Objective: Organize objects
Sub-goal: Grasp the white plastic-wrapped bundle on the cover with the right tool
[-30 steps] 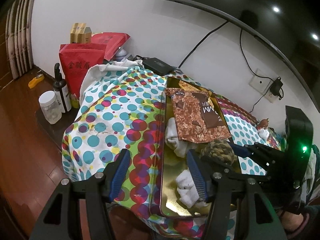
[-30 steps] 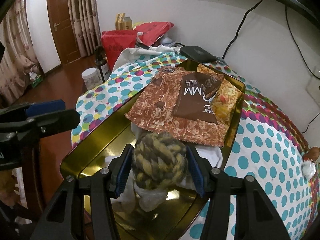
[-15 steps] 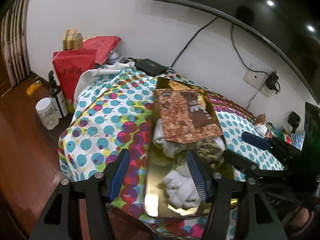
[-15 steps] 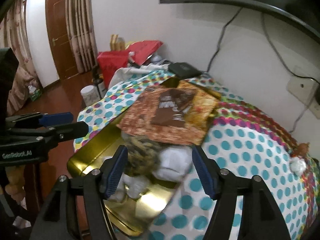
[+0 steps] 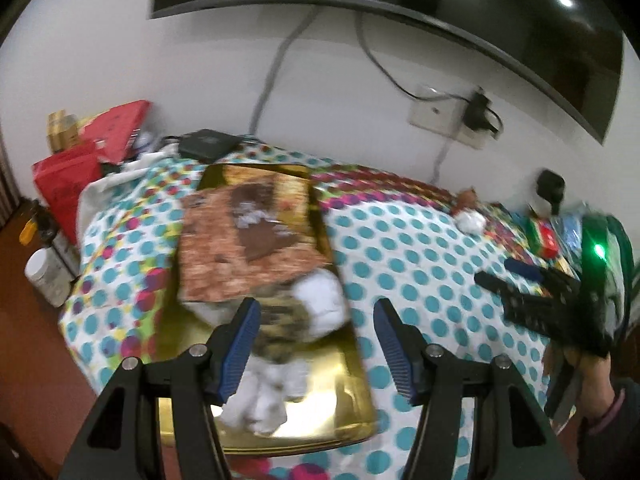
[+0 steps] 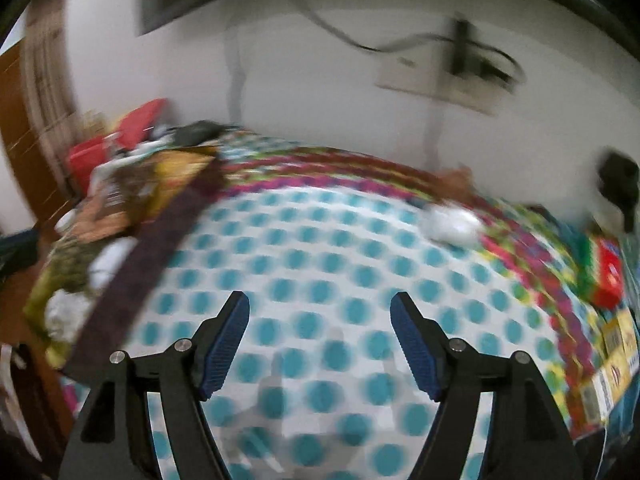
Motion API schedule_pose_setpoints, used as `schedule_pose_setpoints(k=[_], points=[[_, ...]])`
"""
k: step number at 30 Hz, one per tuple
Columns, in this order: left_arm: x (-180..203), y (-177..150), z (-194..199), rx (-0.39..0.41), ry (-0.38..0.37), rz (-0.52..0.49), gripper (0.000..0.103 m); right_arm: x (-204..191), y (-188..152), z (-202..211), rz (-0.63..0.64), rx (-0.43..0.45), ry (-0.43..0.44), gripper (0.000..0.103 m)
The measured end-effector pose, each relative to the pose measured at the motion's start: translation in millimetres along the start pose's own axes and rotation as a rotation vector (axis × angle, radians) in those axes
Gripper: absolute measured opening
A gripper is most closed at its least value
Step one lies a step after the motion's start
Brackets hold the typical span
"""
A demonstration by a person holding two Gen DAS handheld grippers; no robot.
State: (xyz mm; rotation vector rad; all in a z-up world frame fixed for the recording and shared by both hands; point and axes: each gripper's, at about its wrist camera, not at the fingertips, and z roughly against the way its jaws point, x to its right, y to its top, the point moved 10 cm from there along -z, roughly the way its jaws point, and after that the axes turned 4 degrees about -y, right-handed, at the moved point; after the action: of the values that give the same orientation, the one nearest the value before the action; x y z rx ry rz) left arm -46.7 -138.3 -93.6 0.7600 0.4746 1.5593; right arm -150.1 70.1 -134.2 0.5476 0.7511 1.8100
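A gold tray (image 5: 344, 412) lies on the polka-dot cloth (image 5: 416, 280). It holds a brown snack bag (image 5: 248, 248), a knotted rope ball (image 5: 276, 332) and white cloths (image 5: 320, 300). My left gripper (image 5: 316, 344) is open and empty above the tray's near end. My right gripper (image 6: 320, 340) is open and empty over bare cloth (image 6: 320, 256), right of the tray (image 6: 132, 280); it also shows at the right in the left wrist view (image 5: 516, 280). A small white crumpled object (image 6: 452, 220) lies at the far side of the cloth.
Red bags (image 5: 68, 172) and a white jar (image 5: 46, 276) stand left of the table. A black box (image 5: 208, 144) sits at the back by the wall. Red and yellow packets (image 6: 608, 280) line the right edge. A wall socket (image 5: 436, 116) and cables hang behind.
My right gripper let go of the rope ball in the tray, opened, and swung right over the bare cloth. My left gripper also turned right. Both views are motion-blurred.
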Motion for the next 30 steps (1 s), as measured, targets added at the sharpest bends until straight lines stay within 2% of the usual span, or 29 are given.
schedule_pose_setpoints(k=[5,10,18,25,30], points=[[44.0,-2.7,-24.7,-0.041,-0.046,-0.073,0.061,65.0,-1.6,-20.9,-0.087,-0.024,-0.095,0.072],[80.1,-6.9,-50.2,-0.079,-0.086,-0.114,0.061,100.7,9.1,-43.4,-0.134,-0.032,-0.132,0.077],[121.6,-19.8,-86.3,-0.137,-0.131,-0.169,0.061,114.2,35.2,-87.0,-0.129,-0.051,-0.146,0.080],[134.2,-27.7,-107.0,-0.180,-0.153,-0.184,0.061,121.9,43.9,-118.0,-0.132,-0.084,-0.151,0.083],[137.7,-23.6,-116.9,-0.186,-0.155,-0.182,0.060,121.2,44.2,-130.6,-0.133,-0.109,-0.122,0.083]])
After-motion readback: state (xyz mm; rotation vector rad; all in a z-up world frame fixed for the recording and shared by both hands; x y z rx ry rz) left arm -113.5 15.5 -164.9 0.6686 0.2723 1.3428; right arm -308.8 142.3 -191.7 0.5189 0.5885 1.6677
